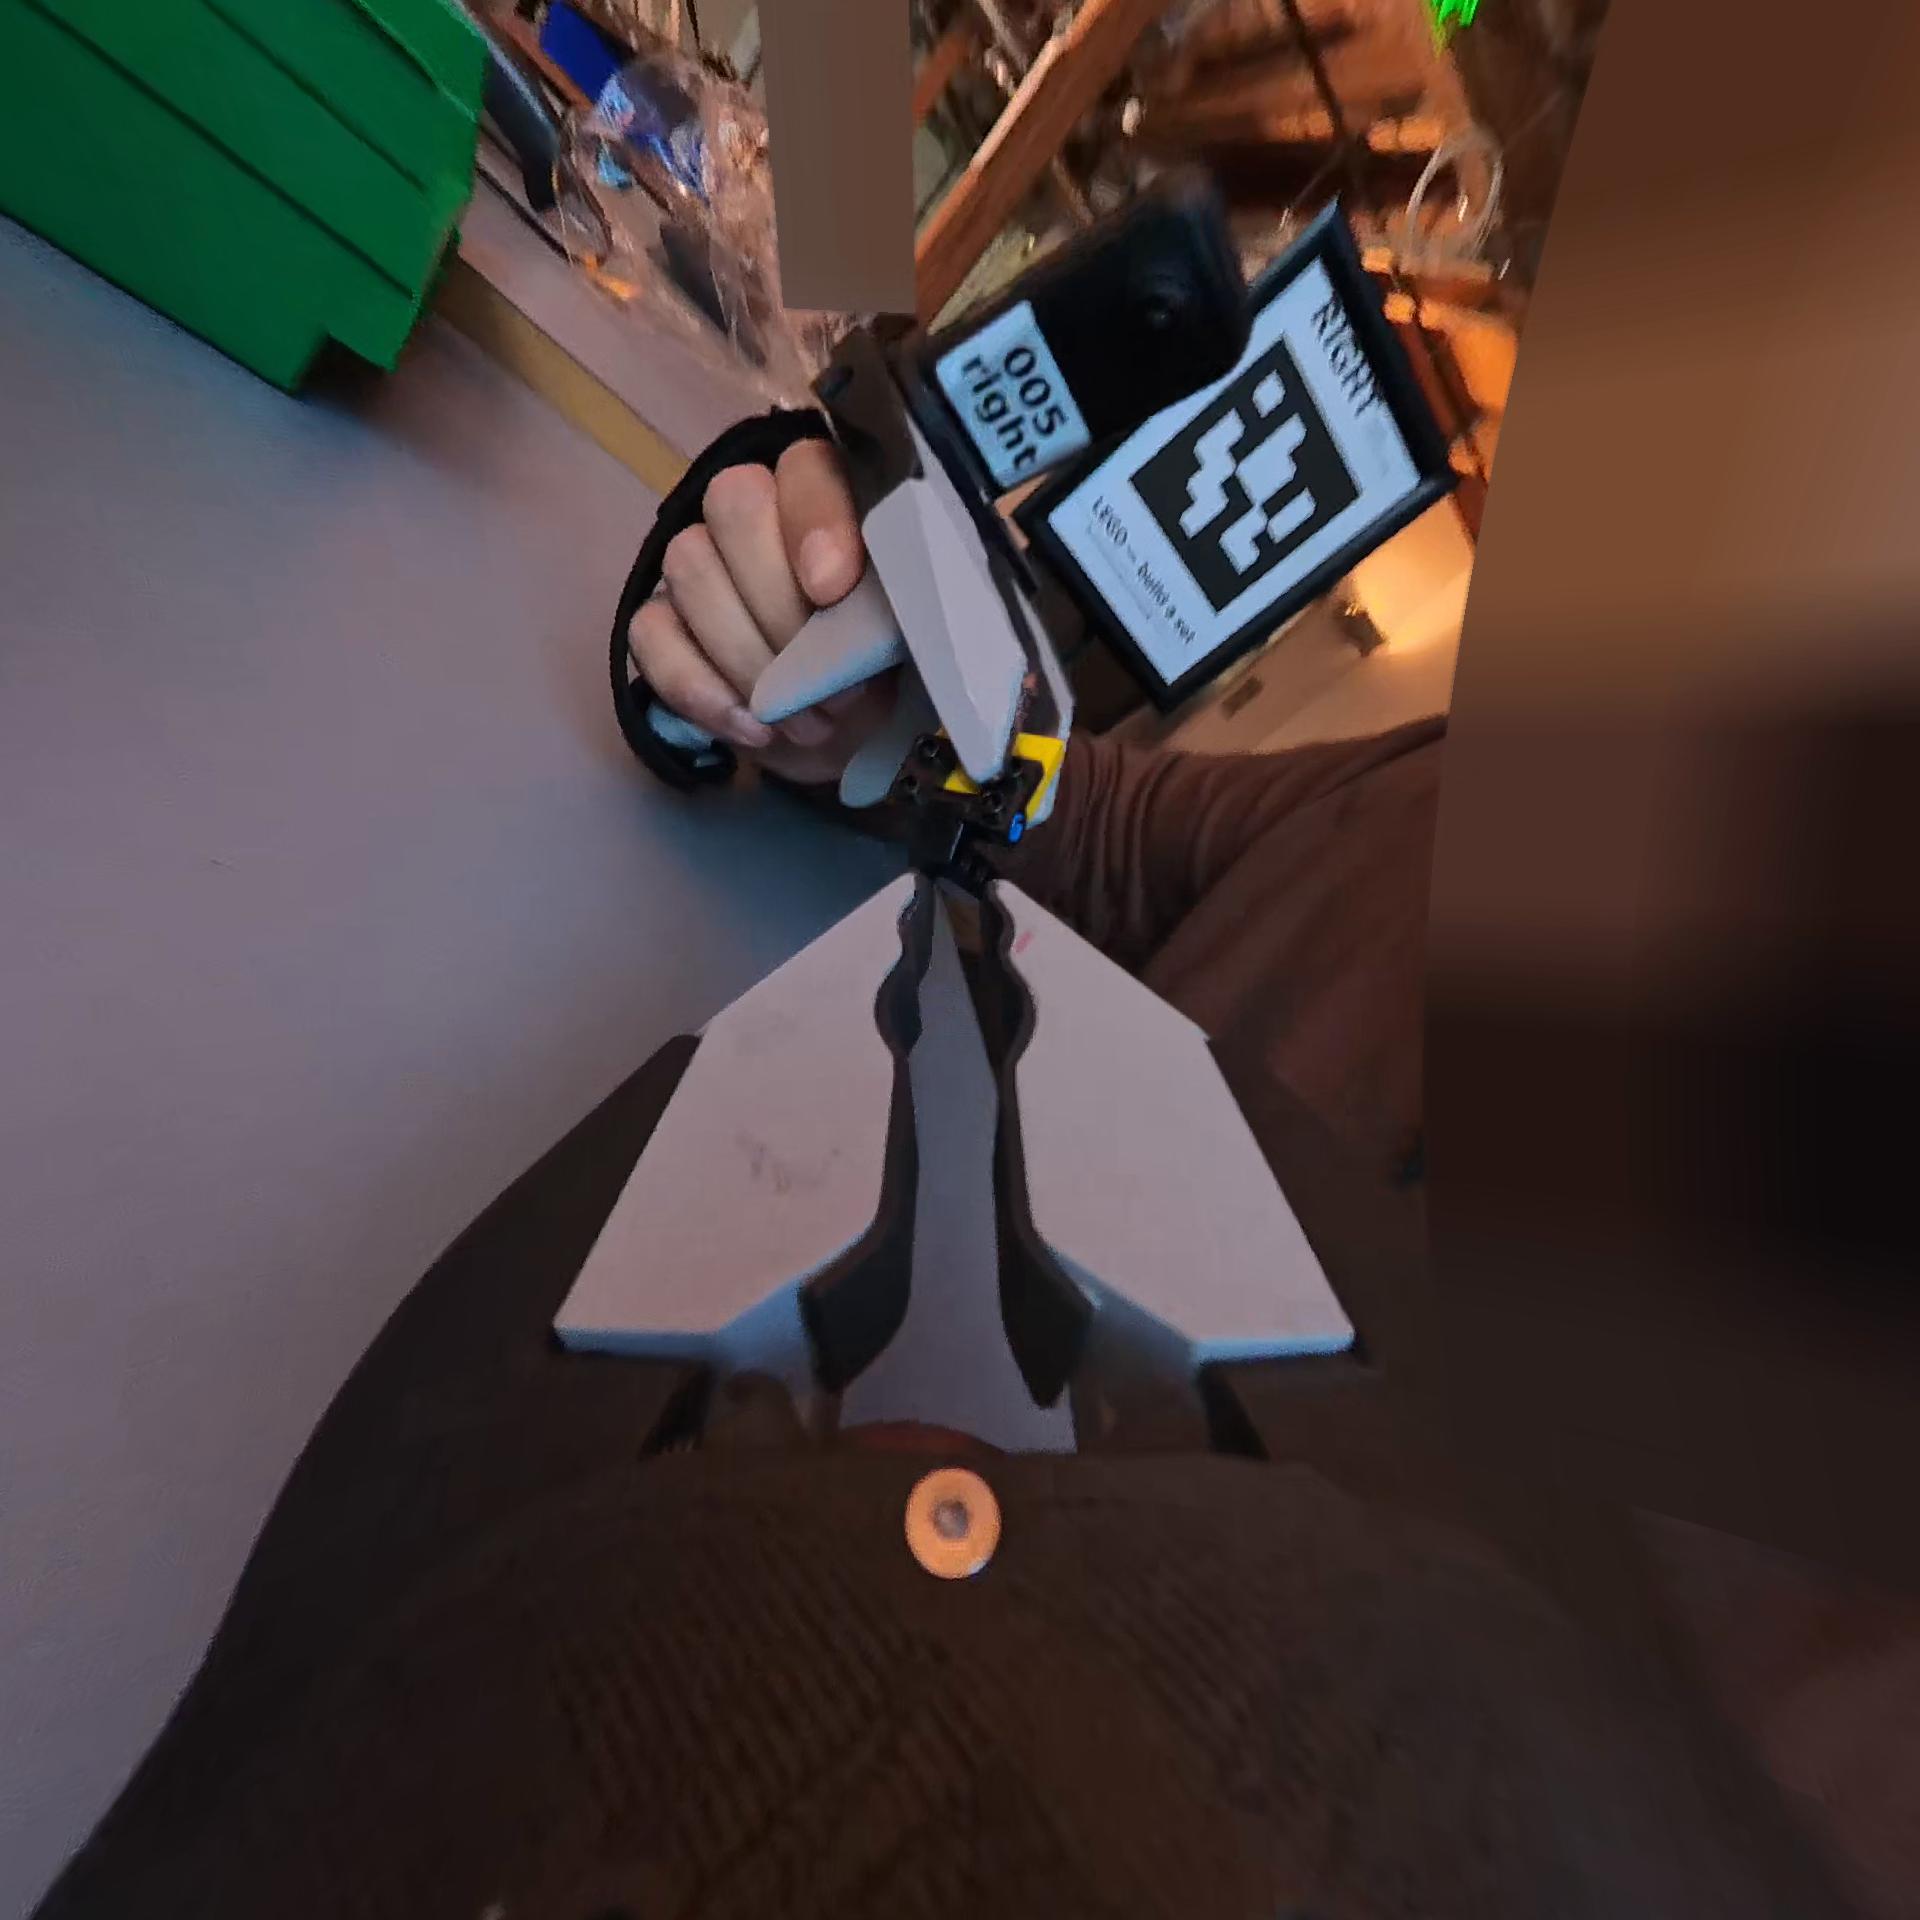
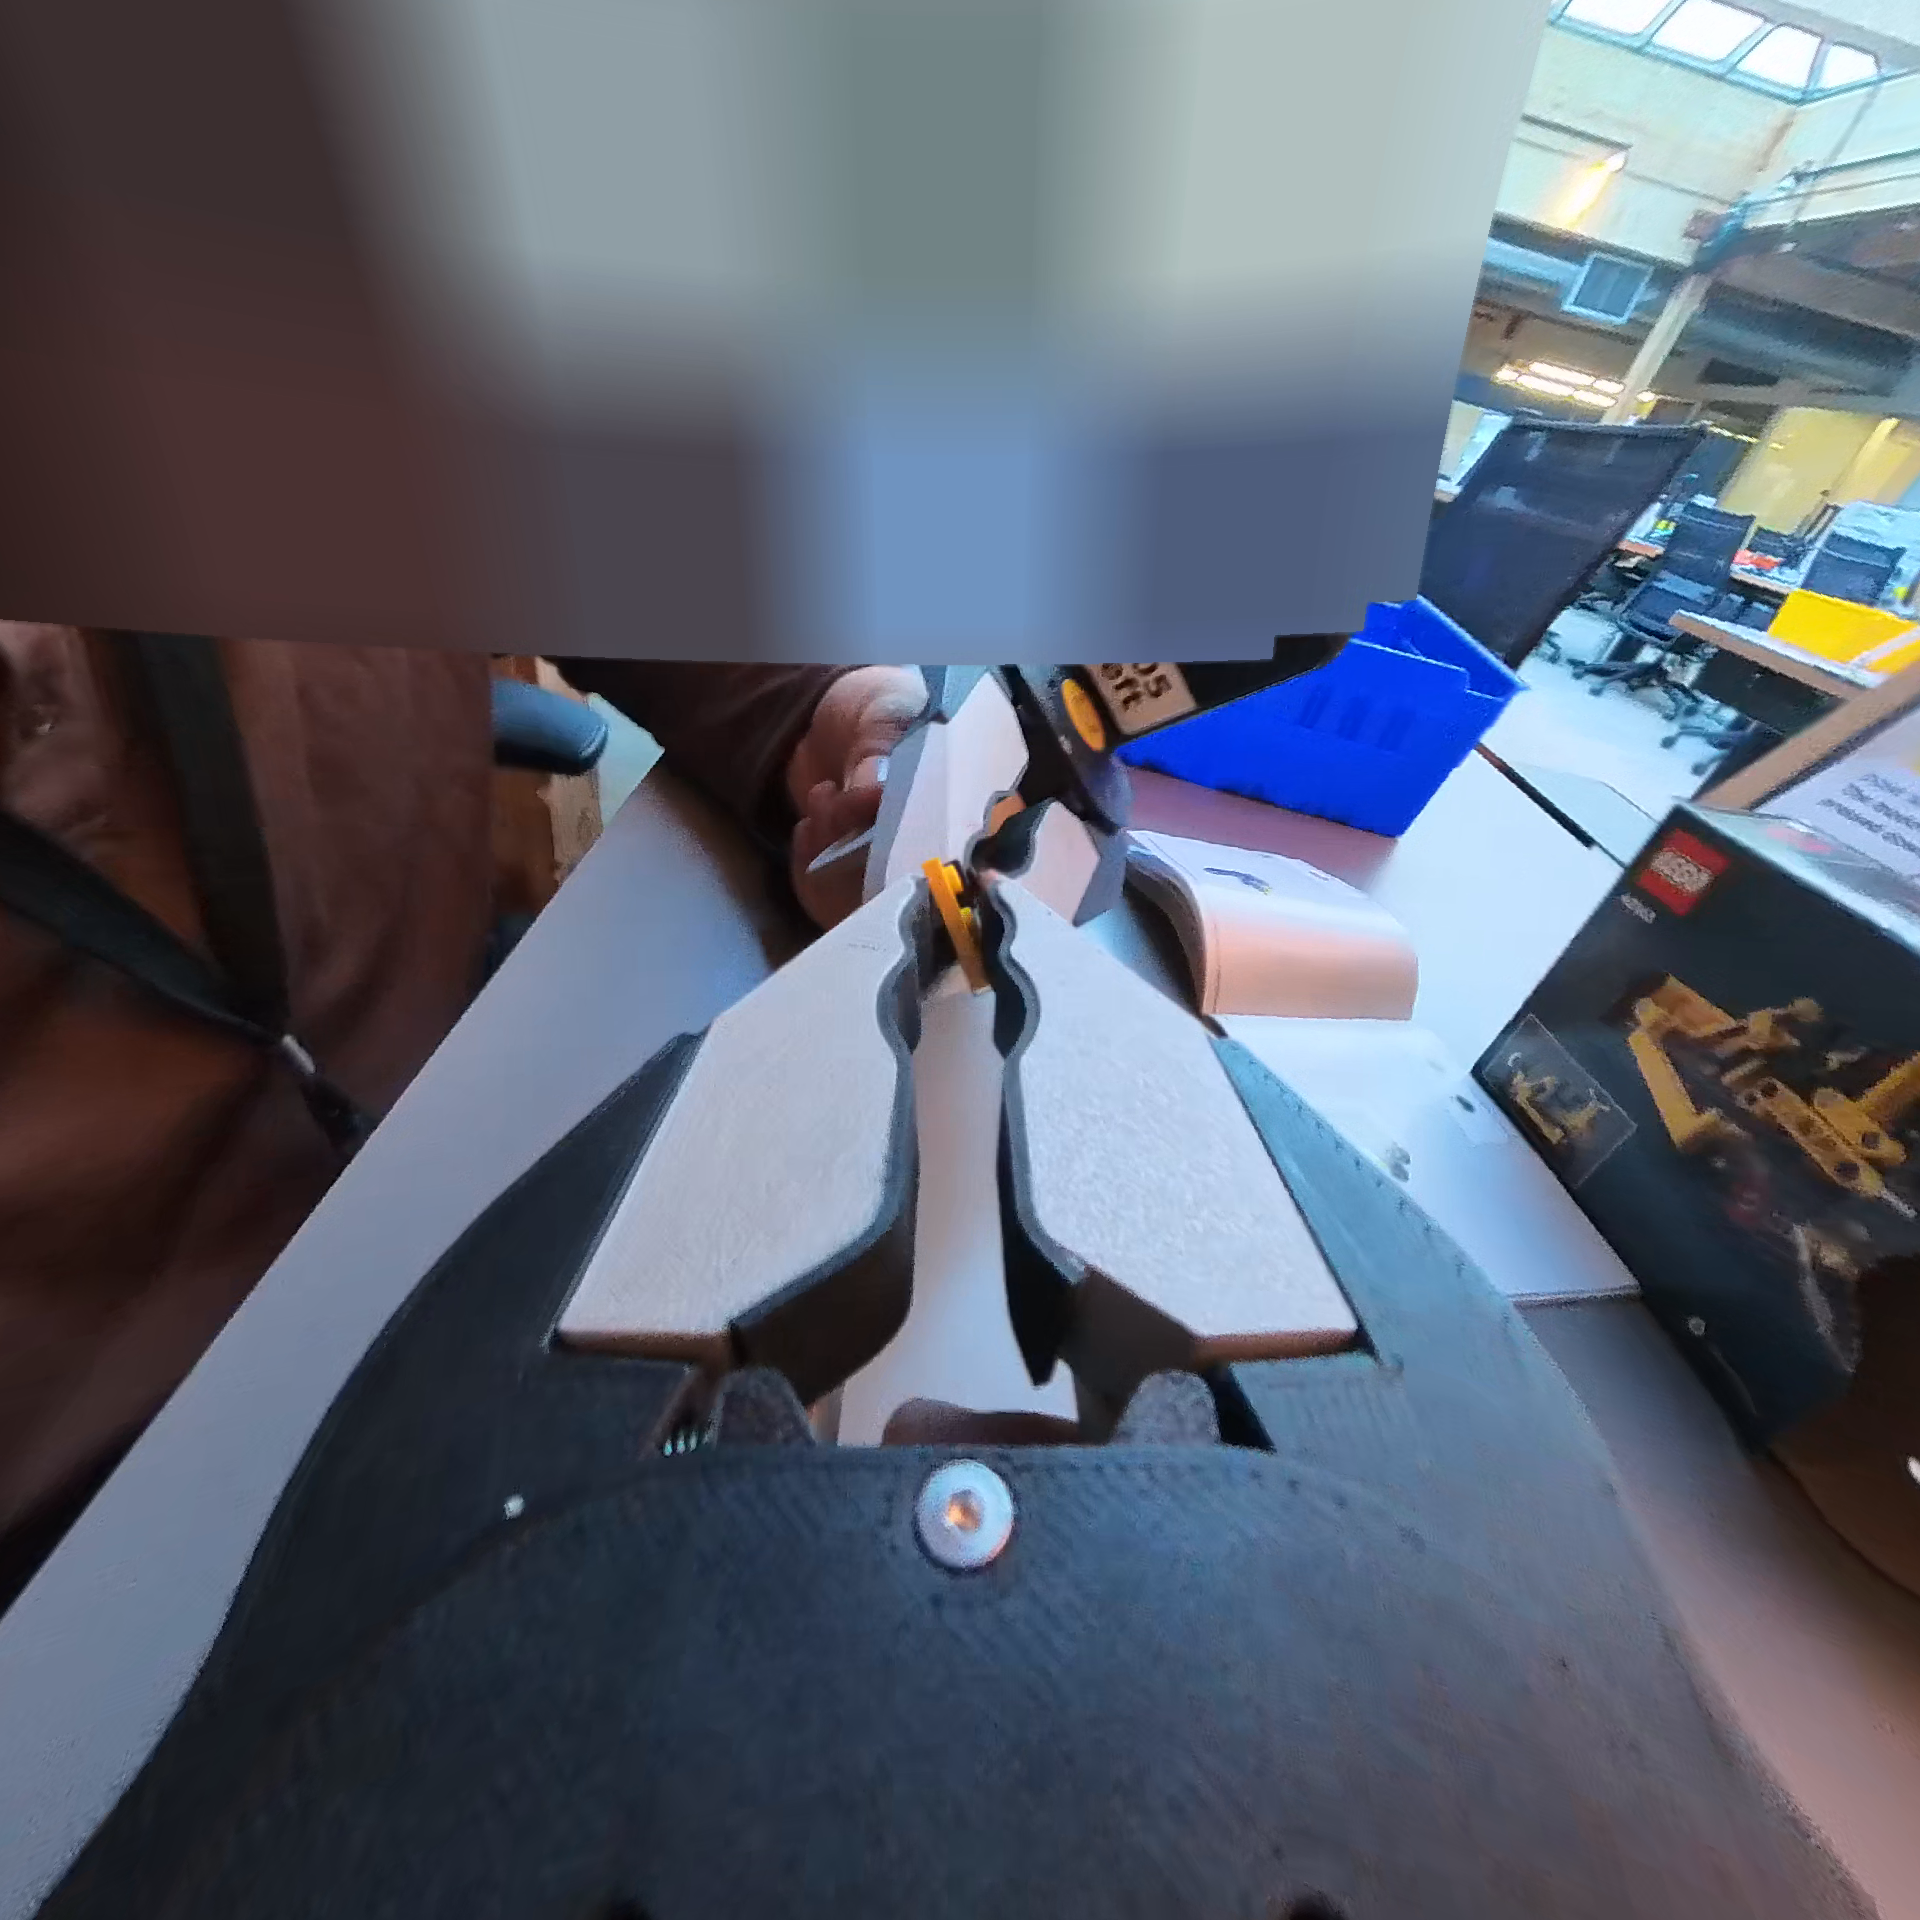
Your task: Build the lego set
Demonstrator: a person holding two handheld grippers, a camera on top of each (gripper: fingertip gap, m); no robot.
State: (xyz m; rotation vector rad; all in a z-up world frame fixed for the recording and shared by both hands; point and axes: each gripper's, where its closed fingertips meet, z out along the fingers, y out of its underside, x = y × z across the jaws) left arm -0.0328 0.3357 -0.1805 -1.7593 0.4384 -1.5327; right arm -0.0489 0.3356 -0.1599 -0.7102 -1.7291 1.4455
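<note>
Two hand-held grippers: tips meet in mid-air above the tabletop (image 1: 260, 831).
Left hand-held gripper (image 1: 951, 894): clenched on black piece (image 1: 951, 847).
Right hand-held gripper (image 2: 956, 914): grasping yellow-black assembly (image 2: 958, 914), braced for joining.

Green bin (image 1: 223, 171) on grey table (image 1: 260, 831); blue bin (image 2: 1340, 727), office chairs (image 2: 1683, 592) behind.

Your left wrist view was dim and orange-tinted with motion blur on the green bin (image 1: 229, 177) and clutter behind, while your right wrist view was brighter, lit from skylights (image 2: 1725, 42) upper right, both bowed at the edges by the wide lens.
</note>
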